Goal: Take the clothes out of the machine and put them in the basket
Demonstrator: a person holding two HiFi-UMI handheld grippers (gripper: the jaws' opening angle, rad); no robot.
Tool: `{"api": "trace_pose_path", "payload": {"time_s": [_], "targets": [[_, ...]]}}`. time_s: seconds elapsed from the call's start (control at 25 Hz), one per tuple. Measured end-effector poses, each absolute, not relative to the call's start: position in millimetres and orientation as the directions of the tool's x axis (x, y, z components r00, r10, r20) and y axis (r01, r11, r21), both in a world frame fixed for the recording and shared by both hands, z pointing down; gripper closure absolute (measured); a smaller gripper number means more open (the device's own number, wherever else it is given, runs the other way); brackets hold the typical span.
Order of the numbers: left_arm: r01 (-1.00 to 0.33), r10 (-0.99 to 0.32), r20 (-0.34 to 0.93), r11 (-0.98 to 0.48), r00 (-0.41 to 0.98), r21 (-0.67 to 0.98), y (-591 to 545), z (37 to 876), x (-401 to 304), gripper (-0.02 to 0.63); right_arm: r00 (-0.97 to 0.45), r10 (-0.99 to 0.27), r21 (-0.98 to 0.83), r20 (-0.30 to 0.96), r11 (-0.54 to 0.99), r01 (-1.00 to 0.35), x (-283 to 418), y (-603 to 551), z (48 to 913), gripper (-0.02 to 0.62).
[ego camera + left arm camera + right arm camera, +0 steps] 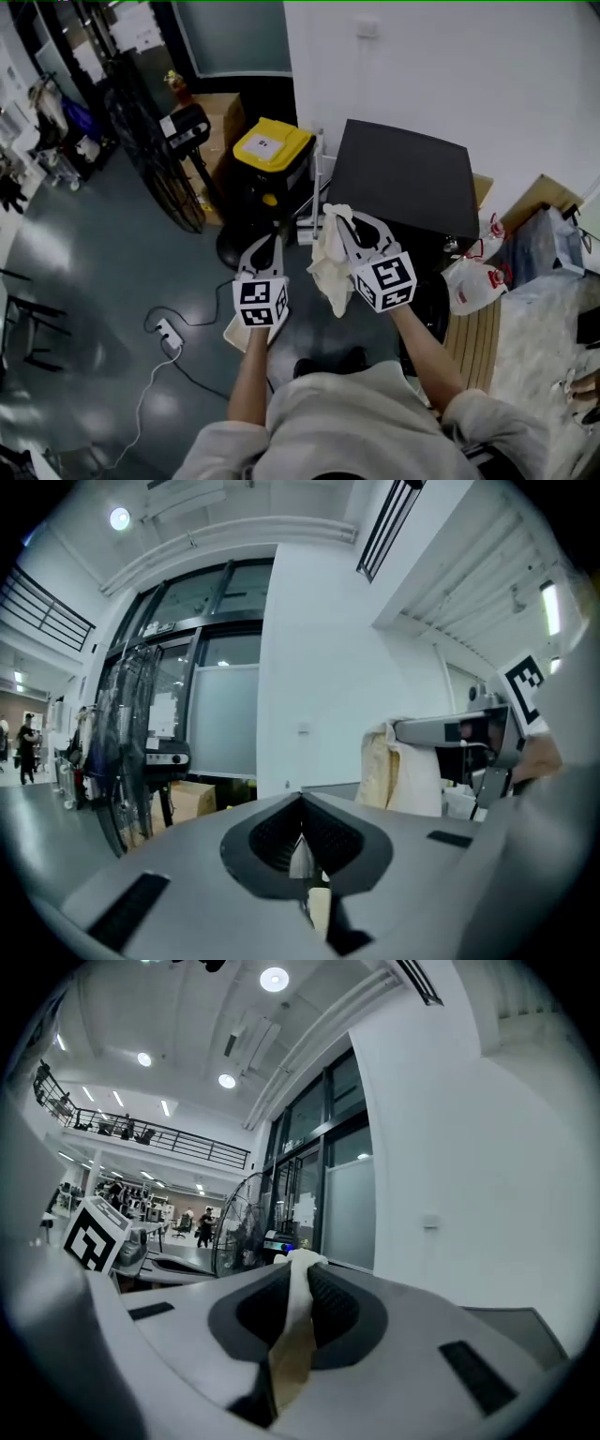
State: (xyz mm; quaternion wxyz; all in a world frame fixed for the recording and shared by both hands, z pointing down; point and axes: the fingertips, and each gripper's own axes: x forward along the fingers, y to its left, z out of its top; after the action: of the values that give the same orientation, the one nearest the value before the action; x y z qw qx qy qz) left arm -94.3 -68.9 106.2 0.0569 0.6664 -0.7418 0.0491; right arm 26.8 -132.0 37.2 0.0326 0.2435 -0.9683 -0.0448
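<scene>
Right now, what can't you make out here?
Machine door: head view shows only the black top; right gripper, cloth and arm cover the front.
Basket: not identifiable in any view.
Cream bit under left gripper: part of that cloth or another piece? Head view, the gripper covers the link.

yellow-lidded bin, floor fan, power strip

- Cream cloth: crumpled and hanging limp in the air, its top edge pinched between the fingers of the right gripper.
- Cream fold: at 8 o'clock of the cream cloth, beneath the left gripper, with a strip nipped in its fingers.
- Machine: dark, boxy and flat-topped, at 1 o'clock of the cream cloth.
</scene>
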Motion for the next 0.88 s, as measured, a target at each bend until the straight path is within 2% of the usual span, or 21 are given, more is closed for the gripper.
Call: {"api": "trace_pose_path", "payload": {"time_s": [0.44, 0.88], "targets": [[-0.917, -0.901, 0.205, 0.397, -0.384, 0.028, 46.1, 129.5, -202.6, 0.588, -0.975, -0.206, 0.078, 0.079, 0.977, -0.200, -107.1, -56.1, 57.6, 0.546], [-0.774, -0.754, 0.290, 0.630, -0.590, 0.064, 176.2, 181.6, -271.9, 0.588, -0.986, 0.036, 0.022, 0.160, 0.999, 0.040, -207.9, 43.9, 115.6, 0.546]]}}
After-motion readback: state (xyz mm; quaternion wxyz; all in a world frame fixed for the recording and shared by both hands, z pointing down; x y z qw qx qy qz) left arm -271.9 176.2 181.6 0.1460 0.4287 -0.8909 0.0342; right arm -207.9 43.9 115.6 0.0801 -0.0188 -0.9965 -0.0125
